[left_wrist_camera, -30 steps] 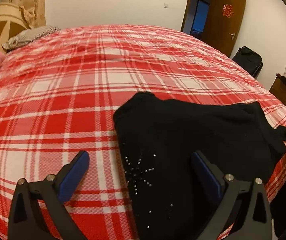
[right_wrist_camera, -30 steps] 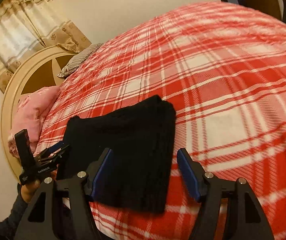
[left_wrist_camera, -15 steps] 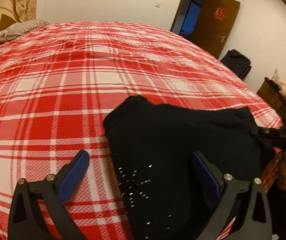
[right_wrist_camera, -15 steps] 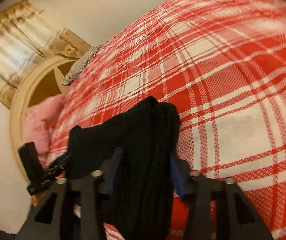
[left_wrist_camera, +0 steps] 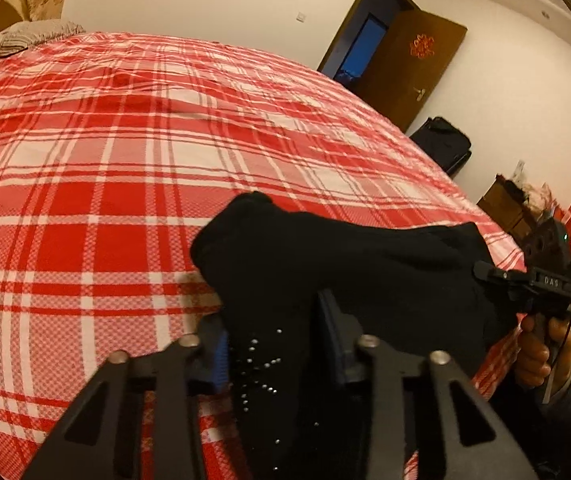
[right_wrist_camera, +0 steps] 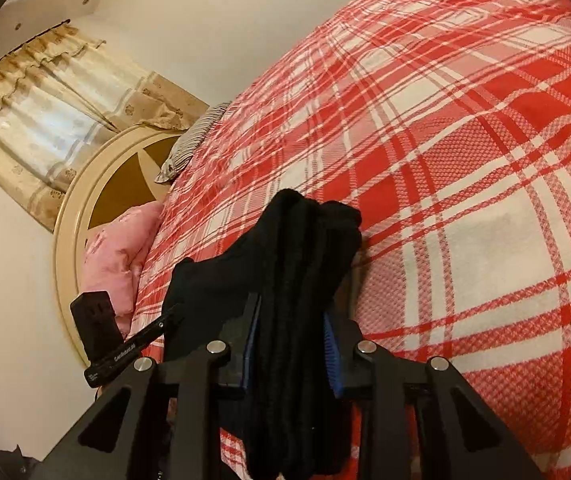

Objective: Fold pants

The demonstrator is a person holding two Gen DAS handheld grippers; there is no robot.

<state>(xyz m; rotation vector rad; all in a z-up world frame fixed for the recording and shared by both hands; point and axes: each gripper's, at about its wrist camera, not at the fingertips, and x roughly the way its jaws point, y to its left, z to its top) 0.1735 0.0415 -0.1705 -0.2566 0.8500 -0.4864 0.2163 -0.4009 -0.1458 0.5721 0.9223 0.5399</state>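
Note:
The black folded pants (left_wrist_camera: 337,264) lie near the front edge of a bed with a red and white plaid cover (left_wrist_camera: 105,168). My left gripper (left_wrist_camera: 273,344) is shut on the end that carries small silver studs. My right gripper (right_wrist_camera: 291,340) is shut on the other end of the pants (right_wrist_camera: 305,248), where the fabric bunches up between the blue pads (right_wrist_camera: 330,350). Each gripper shows in the other's view: the right one (left_wrist_camera: 529,280) in a hand at the far right, the left one (right_wrist_camera: 125,350) at the lower left.
A pink pillow (right_wrist_camera: 113,252) and a striped pillow (right_wrist_camera: 193,140) lie by the round headboard (right_wrist_camera: 85,184). A brown door (left_wrist_camera: 409,68) stands open at the far wall, with a black bag (left_wrist_camera: 441,144) and a wooden cabinet (left_wrist_camera: 505,204) to the right of the bed.
Both grippers went from open to shut on the pants' two ends. The fabric has bunched and risen off the cover between the jaws.

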